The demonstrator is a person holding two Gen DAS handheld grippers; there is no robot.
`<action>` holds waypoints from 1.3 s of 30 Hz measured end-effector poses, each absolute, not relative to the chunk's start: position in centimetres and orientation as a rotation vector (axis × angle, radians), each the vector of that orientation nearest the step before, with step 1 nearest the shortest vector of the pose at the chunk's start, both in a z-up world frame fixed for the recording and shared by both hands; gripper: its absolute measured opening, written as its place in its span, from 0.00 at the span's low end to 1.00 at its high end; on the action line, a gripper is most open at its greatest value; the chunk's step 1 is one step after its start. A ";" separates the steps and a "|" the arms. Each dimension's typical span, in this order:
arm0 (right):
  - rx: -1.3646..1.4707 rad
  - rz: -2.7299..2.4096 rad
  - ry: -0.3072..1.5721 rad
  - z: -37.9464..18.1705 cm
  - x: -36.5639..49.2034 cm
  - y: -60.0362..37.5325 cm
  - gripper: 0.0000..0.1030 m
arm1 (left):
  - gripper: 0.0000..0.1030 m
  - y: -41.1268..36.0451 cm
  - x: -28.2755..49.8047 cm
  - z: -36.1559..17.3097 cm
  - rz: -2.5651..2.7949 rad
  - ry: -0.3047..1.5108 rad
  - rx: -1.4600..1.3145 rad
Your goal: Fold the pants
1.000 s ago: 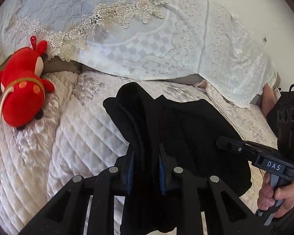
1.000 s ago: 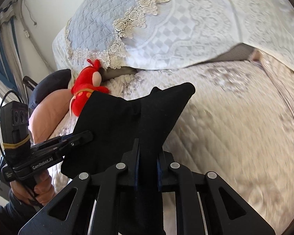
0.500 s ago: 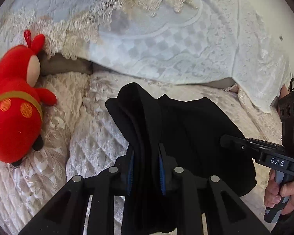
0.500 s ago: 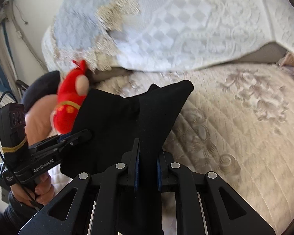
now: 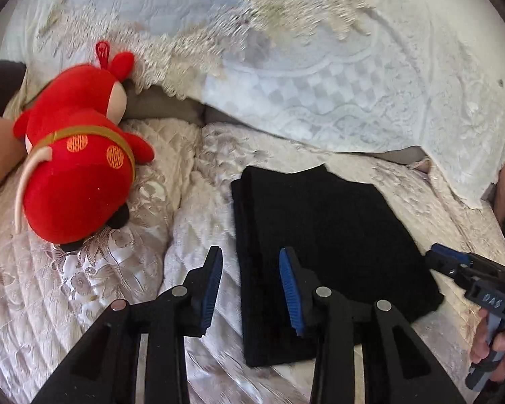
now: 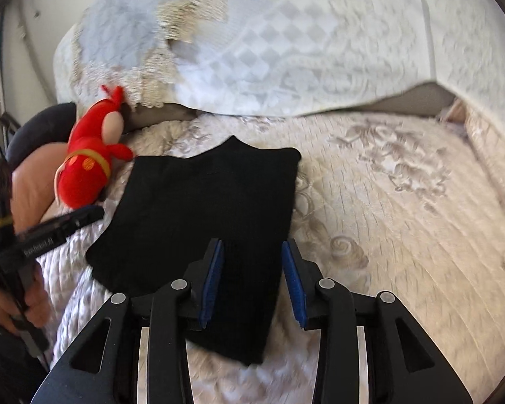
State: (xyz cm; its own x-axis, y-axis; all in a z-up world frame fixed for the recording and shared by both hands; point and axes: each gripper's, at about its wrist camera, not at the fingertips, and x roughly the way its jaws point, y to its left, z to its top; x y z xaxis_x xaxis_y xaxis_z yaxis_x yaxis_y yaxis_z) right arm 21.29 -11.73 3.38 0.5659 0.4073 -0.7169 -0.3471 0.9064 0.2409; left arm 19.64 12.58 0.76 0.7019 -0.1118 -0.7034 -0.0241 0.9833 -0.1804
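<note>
- The left gripper [image 5: 250, 281] stands wide with nothing between its blue pads; its gap sits over the left edge of the pants [image 5: 323, 242], one finger above the quilt and the other above the cloth
- The right gripper [image 6: 252, 279] is likewise spread wide and empty, its fingers straddling the near right strip of the pants [image 6: 212, 222]
- The pants lie flat as a dark folded block on the quilted bedspread [image 6: 404, 222], directly ahead of and below both grippers, with the long axis running away from them toward the headboard end
- Neither hand is clearly nearer: each hovers over its own near corner, left gripper on the left edge, right gripper on the right edge
- Layered edges show along the left side in the left wrist view, which suggests the cloth is already doubled; the fold looks close to finished, perhaps only needing a final smoothing or one more halving
- A red plush toy [image 5: 74, 158] lies to the left, near but apart from the pants, so a leftward sweep has limited room
- The lace-trimmed pillow cover [image 5: 320, 77] overhangs beyond the far edge, close to the pants' far end
- Open quilt lies to the right of the pants in the right wrist view, the freest direction for moving
</note>
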 end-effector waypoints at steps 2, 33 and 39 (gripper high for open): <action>0.040 0.456 0.862 2.9 20.1 -10.7 0.36 | 0.37 11.1 18.6 1.1 -0.075 0.774 -0.153; -0.023 0.460 0.850 7.0 7.3 -10.8 0.45 | 0.37 4.9 6.6 3.6 0.036 0.802 -0.084; -0.039 0.446 0.865 6.3 5.9 -10.4 0.45 | 0.37 4.6 5.2 2.9 0.042 0.816 -0.083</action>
State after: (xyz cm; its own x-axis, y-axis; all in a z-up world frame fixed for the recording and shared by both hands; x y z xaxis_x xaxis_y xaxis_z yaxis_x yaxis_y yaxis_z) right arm 5.85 -10.38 6.34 0.5628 0.3631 -0.7426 -0.3941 0.9075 0.1451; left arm 5.19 4.62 2.87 0.6846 0.0051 -0.7289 -0.0690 0.9959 -0.0579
